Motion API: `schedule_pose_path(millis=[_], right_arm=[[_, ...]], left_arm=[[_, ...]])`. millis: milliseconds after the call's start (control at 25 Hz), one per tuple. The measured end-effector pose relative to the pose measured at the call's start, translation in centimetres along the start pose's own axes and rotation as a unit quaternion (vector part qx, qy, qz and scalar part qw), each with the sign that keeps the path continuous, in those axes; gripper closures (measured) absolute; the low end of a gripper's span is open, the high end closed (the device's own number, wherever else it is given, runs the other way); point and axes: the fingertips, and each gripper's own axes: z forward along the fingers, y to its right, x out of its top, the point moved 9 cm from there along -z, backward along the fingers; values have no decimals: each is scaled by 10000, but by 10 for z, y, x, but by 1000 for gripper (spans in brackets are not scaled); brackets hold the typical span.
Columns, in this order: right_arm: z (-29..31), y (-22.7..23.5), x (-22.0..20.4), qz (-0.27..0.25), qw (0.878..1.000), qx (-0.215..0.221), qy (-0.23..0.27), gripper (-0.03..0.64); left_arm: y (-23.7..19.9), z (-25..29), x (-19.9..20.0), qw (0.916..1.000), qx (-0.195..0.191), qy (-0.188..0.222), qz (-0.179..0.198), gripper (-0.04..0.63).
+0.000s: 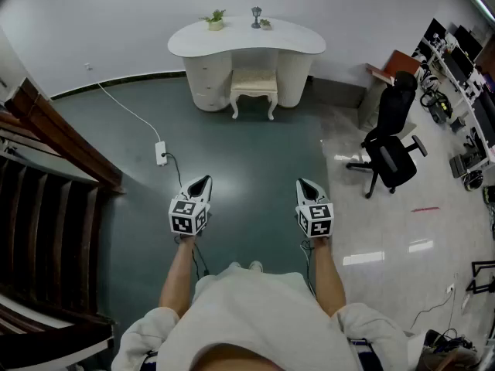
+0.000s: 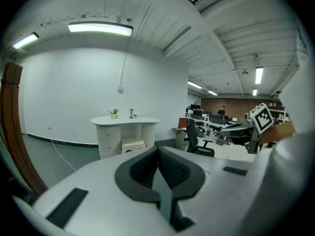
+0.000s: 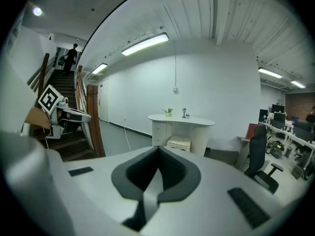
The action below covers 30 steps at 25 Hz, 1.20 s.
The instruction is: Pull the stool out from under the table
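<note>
A cream stool with white legs stands tucked under a white curved table against the far wall. It also shows small in the left gripper view and the right gripper view. My left gripper and right gripper are held side by side in mid-air, a few steps short of the stool, both pointing toward it. Both are shut with nothing between the jaws. In each gripper view the dark pads meet at the tip.
A dark wooden staircase runs along the left. A white power strip with its cable lies on the green floor. A black office chair stands at the right, with desks of equipment behind. A small plant sits on the table.
</note>
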Motion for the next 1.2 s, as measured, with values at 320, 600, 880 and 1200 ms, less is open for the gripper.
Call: schedule_pose_path(millis=[320,600,880,1200], right_arm=[[-4,-2,-5,15,10000,-7,-9,621],[-13,4,-12,45,9999,-81,-70,620],[-27,6,-26,158,9998,90,29,584],[-44,8,-51,289,9982,532,-16,265]], left_arm=[[4,-3,0,10000,-18,5,26,584],[14,-2,-1,9999,-99,-1,-44,584],[30,-3,-16,9994,-258,0,-226,580],[65,-3,-36,9977,-524,-122,-412,333]])
